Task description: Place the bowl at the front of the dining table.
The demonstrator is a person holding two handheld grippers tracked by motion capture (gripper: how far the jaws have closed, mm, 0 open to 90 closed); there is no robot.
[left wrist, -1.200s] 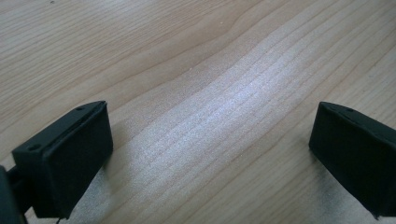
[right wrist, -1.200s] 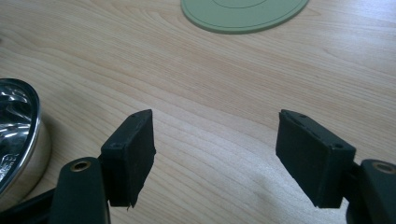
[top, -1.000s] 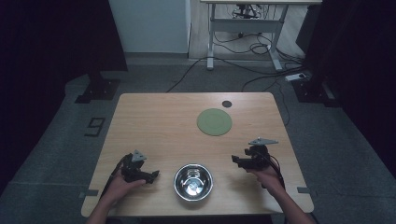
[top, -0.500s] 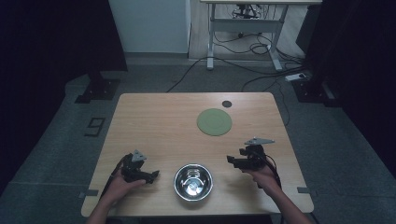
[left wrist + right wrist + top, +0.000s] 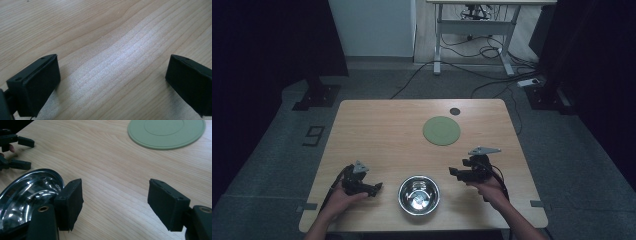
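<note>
While both hands sit at the near edge of the table, status per item:

right gripper [image 5: 458,172]: jaws wide apart, nothing between them but bare wood; held above the table just right of the bowl, pointing left toward it; grey three-cornered plate on top, cable trailing back along the forearm
right gripper, own view [image 5: 115,202]: one jaw overlaps the bowl's rim at lower left, no contact that I can confirm; the other jaw is over open wood
left gripper [image 5: 374,189]: low on the table left of the bowl, pointing right toward it; jaws spread, empty
left gripper, own view [image 5: 112,82]: only wood grain between the two black pads, both close to the surface
steel bowl [image 5: 418,194]: upright, near the front edge of the table, between the two grippers, clear of both in the high view; shiny inside, looks empty
bowl in right gripper view [image 5: 23,192]: lower left, rim just beside the jaw
green round mat [image 5: 441,130]: flat on the table, farther back and right of centre, well apart from the bowl
small dark disc [image 5: 455,111]: near the far edge, just behind the mat
table [image 5: 377,130]: light wood
</note>
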